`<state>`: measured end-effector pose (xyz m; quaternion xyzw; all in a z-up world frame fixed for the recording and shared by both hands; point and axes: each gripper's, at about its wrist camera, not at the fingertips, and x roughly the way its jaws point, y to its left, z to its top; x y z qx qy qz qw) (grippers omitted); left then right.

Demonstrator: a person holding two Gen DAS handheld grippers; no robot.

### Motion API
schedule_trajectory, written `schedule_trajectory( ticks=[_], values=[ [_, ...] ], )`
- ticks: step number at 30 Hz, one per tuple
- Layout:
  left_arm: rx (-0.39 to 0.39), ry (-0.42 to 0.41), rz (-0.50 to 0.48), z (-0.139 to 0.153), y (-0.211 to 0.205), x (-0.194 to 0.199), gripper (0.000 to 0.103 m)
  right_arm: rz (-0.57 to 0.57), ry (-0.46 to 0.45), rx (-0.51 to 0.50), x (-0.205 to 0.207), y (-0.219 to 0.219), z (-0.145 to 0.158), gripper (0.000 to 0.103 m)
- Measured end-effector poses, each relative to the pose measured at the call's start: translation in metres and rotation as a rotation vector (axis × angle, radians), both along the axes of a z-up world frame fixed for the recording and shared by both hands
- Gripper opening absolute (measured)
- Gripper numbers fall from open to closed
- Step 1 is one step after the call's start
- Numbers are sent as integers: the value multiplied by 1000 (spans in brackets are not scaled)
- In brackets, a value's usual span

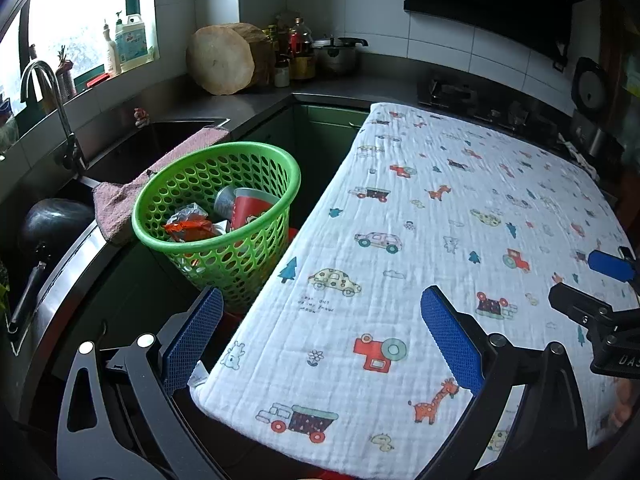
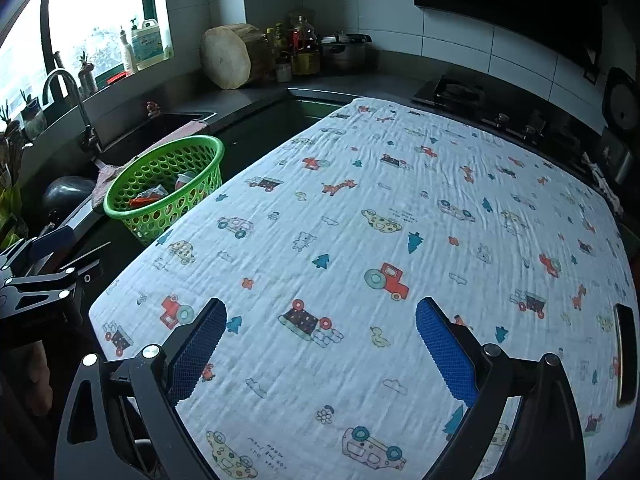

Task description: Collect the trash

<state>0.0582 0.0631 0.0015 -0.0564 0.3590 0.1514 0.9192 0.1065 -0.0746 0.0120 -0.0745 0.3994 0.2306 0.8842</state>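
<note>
A green perforated basket [image 1: 224,216] stands left of the table and holds trash: a red paper cup [image 1: 250,210], a crumpled orange wrapper [image 1: 188,227] and a silvery wrapper [image 1: 187,213]. The basket also shows in the right wrist view [image 2: 168,184]. My left gripper [image 1: 320,332] is open and empty over the table's near left edge, a short way in front of the basket. My right gripper [image 2: 320,344] is open and empty over the printed tablecloth [image 2: 380,240]. The right gripper's blue fingertip [image 1: 610,265] shows at the right of the left wrist view.
The table carries a white cloth with cars and giraffes [image 1: 460,240]. A sink [image 1: 132,148] with a tap [image 1: 48,96], a pink rag [image 1: 120,200] and a dark pan [image 1: 52,224] lies at the left. A chopping block [image 1: 224,60], bottles, a pot [image 1: 338,54] and a stove [image 1: 460,92] line the back counter.
</note>
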Motion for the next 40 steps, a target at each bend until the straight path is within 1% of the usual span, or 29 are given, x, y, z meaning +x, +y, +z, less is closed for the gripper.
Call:
schedule_trajectory(
  ticks=[13,21,28,40],
  values=[
    [10,-21,13,6,1,-5,98,10,-6,11,-2,5,3,93],
    [10,-21,7,5,-2,-6,98,12,-5,13,-4,7,3,93],
    [25,-33,13,6,-4,-6,98,11,0,12,-5,8,0,93],
    [22,-22,-5,4,-6,-2,98,9,3,11,-7,8,-3,93]
  ],
)
